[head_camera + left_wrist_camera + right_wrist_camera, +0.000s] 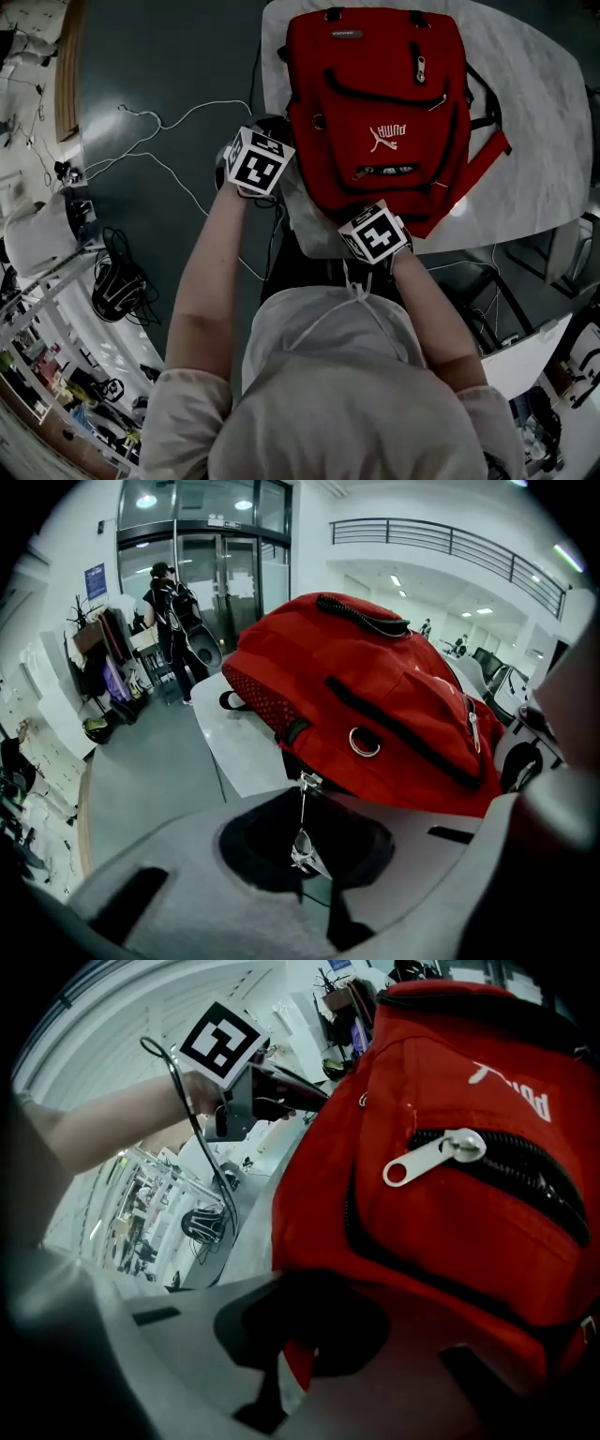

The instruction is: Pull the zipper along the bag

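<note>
A red backpack [384, 112] lies flat on the white table [544, 112]. My left gripper [302, 855] is at the bag's left side, shut on a small metal zipper pull [302, 844]. That pull hangs taut from its slider [307, 780] at the bag's edge. The marker cube [256, 159] hides the left jaws in the head view. My right gripper [295, 1368] is at the bag's near bottom edge, under its cube [375, 234], shut on a fold of the red fabric [298, 1358]. A front pocket zipper pull [436, 1155] lies free above it.
White cables [159, 122] and a black bundle of cord [117, 281] lie on the dark floor left of the table. A metal ring [364, 742] hangs on the bag's side. A person with a backpack [169, 611] stands far off by glass doors.
</note>
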